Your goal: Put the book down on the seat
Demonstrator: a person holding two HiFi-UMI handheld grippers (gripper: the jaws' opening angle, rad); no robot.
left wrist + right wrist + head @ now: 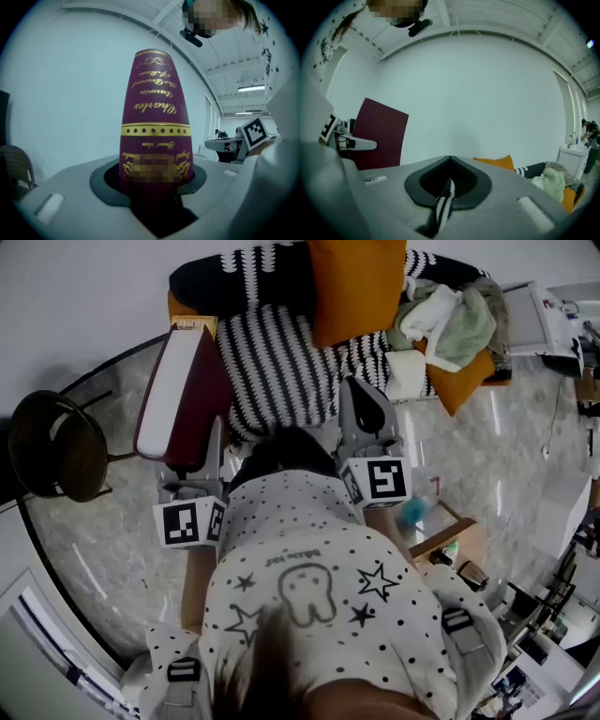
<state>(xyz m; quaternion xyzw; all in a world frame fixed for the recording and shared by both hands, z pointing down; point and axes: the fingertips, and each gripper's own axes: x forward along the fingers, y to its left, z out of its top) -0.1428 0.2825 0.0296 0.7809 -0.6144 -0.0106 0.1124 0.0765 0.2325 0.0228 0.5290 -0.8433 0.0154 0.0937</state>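
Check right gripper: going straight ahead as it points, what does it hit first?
Probably the plain white wall; the right gripper would pass above the black-and-white striped cushion, left of the orange cushion. Depth unclear.

Gold script on book [154, 117] spine, upside down: "Charles" legible; remaining lines too ornate.

The seat [469, 385] bears a striped blanket [281, 362], an orange cushion [356, 287] and crumpled cloths [450, 320]

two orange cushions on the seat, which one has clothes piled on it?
The right-hand orange cushion, at far right: pale green and white clothes lie on it. The middle orange cushion stands bare.
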